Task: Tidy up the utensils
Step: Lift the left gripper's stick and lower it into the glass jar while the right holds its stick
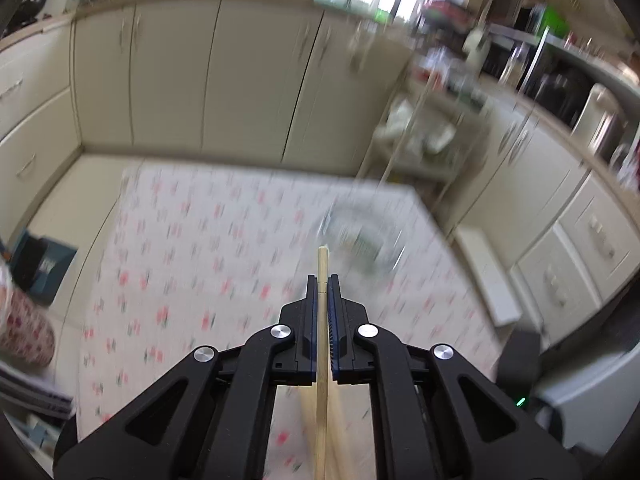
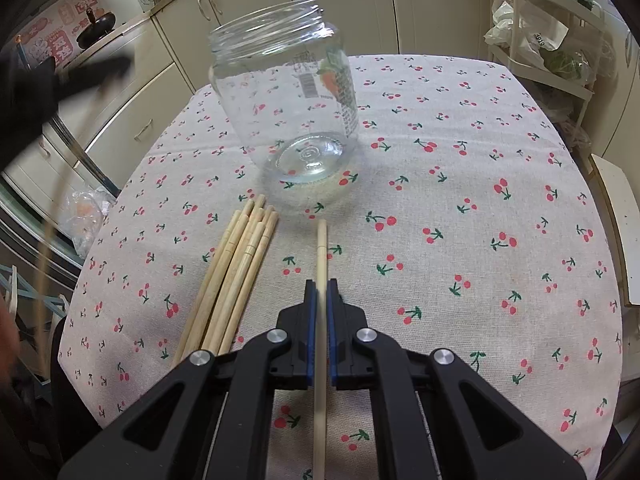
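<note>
2 pale wooden chopsticks are pinched: 1 in the left gripper (image 1: 322, 286), 1 in the right gripper (image 2: 321, 290). At 12 o'clock stands the clear glass jar (image 2: 286, 92); a tilted chopstick could tip it or miss its mouth.

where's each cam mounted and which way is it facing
Left wrist: sits on the left gripper, aimed down and forward over the cherry-print tablecloth at the cabinets; blurred. Its own black fingers clamp a chopstick.
Right wrist: sits on the right gripper, looking down the table at the glass jar and the chopstick bundle; its fingers clamp one chopstick. A dark blur at the left edge may be the other gripper.
Shared: tablecloth, jar, cabinets.
</note>
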Tool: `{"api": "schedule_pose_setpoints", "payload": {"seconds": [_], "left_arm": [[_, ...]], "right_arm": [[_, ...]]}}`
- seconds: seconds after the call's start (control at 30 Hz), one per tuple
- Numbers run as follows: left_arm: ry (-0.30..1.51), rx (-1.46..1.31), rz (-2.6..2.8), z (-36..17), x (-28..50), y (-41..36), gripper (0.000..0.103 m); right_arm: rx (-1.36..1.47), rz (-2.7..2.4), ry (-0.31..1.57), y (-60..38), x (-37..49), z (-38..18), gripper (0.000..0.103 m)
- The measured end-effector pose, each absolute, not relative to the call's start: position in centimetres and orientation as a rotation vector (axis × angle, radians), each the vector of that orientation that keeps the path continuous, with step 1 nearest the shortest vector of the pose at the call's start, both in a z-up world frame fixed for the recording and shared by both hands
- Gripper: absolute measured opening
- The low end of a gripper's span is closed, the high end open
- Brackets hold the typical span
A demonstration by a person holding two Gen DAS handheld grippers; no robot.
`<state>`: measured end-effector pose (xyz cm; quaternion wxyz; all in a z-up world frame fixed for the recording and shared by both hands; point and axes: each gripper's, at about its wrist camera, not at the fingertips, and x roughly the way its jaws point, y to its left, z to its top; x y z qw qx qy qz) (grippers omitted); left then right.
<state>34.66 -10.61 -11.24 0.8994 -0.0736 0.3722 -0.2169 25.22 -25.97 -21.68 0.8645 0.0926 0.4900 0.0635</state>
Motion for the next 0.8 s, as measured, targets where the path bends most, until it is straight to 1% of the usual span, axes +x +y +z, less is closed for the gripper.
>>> {"api": "schedule_pose_setpoints", "payload": {"seconds": [0.23,0.53,0.67,0.8], "left_arm": [[0.577,-0.24,-0.473,-6.4,38.0,-12.6,0.004],[0.405,-0.337,-0.405,-3.5,42.1,-14.7,0.004],[0.362,-0.353,-0.358,-3.6,43.6,-15.2,0.004],[0.362,-0.352,-0.304,-5.4,45.4,-15.7,0.004]], "right_arm": [[0.227,0.147,1.011,-26.4,25.1,-21.8,0.006],[0.28,0.18,0.997,-27.3,25.0,-22.1,0.006],[0.298,0.19,0.992,-27.6,25.0,-22.2,0.006],[0.318,0.2,0.99,-27.8,25.0,-22.2,0.006]]}}
